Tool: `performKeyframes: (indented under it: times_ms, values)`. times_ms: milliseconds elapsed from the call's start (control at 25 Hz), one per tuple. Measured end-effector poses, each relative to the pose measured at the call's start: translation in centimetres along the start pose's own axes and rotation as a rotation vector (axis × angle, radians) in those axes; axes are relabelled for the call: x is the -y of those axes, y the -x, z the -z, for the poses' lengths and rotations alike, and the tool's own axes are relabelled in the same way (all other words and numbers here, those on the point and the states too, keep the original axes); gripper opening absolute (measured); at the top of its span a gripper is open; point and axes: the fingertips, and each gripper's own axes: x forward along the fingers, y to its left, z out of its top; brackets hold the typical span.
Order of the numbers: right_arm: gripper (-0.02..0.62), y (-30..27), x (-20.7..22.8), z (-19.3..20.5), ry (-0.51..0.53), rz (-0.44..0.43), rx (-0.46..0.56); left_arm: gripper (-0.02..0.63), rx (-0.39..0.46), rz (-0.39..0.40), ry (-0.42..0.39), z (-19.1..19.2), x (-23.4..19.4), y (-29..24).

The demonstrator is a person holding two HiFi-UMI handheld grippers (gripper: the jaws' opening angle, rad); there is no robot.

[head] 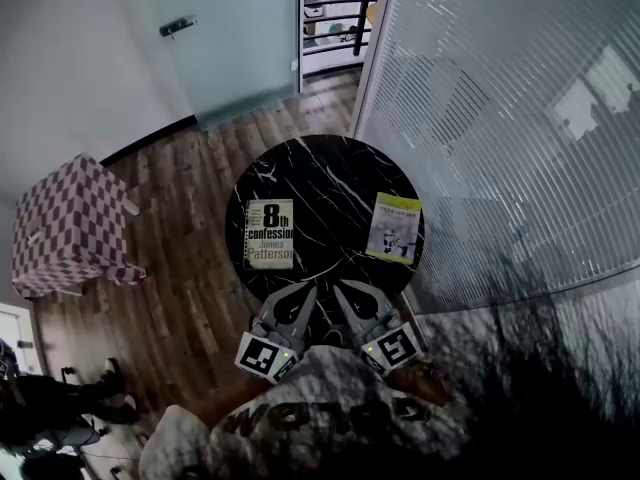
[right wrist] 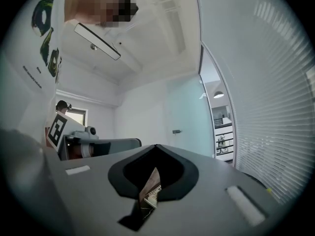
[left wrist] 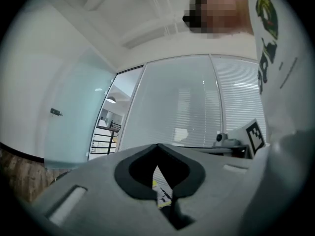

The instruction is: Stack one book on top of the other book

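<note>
Books apart; left claw, right claw level, closed.

The 8th Confession paperback is lying near the left edge of the desk, the second book near its right edge, well apart. The left hand-held gripper and right hand-held gripper are hanging side by side over the near edge.

A round black marble table stood on a dark wooden plank floor, close beside a glass wall with white blinds. A frosted glass door lay beyond, and a pink-and-white checked block stood well apart at the left.
</note>
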Motion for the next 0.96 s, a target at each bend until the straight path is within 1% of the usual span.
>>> performKeyframes:
  times_ms: [80, 160, 200, 240, 320, 360, 400, 480, 520, 560, 680, 760, 840, 960]
  values:
    - [0.002, 0.6, -0.3, -0.1, -0.010, 0.016, 0.001, 0.003, 0.007, 0.001, 0.000, 0.4, 0.4, -0.1]
    - [0.002, 1.3, -0.5, 0.7, -0.037, 0.040, -0.061, 0.003, 0.011, -0.002, 0.009, 0.8, 0.8, -0.2]
    - [0.002, 1.6, -0.7, 0.8, -0.012, 0.043, -0.091, 0.003, 0.013, -0.005, 0.016, 0.9, 1.0, -0.2]
    - [0.002, 1.6, -0.8, 0.4, 0.095, 0.024, -0.102, 0.003, 0.017, -0.009, 0.024, 0.8, 1.1, -0.2]
    - [0.002, 1.4, -1.3, -1.5, 0.482, -0.067, -0.080, 0.003, 0.022, -0.011, 0.026, 0.6, 1.3, -0.2]
    - [0.002, 1.4, -1.3, -1.9, 0.577, -0.088, -0.061, 0.003, 0.020, -0.008, 0.019, 0.5, 1.4, -0.1]
    - [0.002, 1.6, -1.0, -1.5, 0.512, -0.065, -0.049, 0.003, 0.016, -0.006, 0.013, 0.4, 1.4, -0.1]
    - [0.002, 2.3, -0.1, 0.3, 0.163, 0.037, -0.032, 0.003, 0.004, -0.005, 0.009, 0.5, 1.2, 0.0]
    - [0.002, 2.5, 0.2, 0.9, 0.055, 0.067, -0.026, 0.003, -0.002, -0.007, 0.010, 0.6, 1.1, 0.0]
    - [0.002, 2.5, 0.3, 1.1, 0.018, 0.078, -0.023, 0.003, -0.005, -0.010, 0.012, 0.7, 1.0, 0.0]
    - [0.002, 2.5, 0.9, 0.9, 0.006, 0.099, -0.005, 0.003, -0.012, -0.019, 0.038, 1.5, 0.9, -0.3]
    - [0.002, 2.7, 1.5, 0.8, -0.016, 0.119, 0.010, 0.003, -0.015, -0.017, 0.040, 1.9, 1.0, -0.5]
    - [0.002, 2.8, 1.7, 0.9, -0.008, 0.120, 0.011, 0.003, -0.016, -0.005, 0.025, 2.2, 1.2, -0.6]
    - [0.002, 3.0, 1.6, 1.0, 0.012, 0.116, 0.005, 0.003, -0.018, 0.003, 0.027, 2.7, 1.4, -0.6]
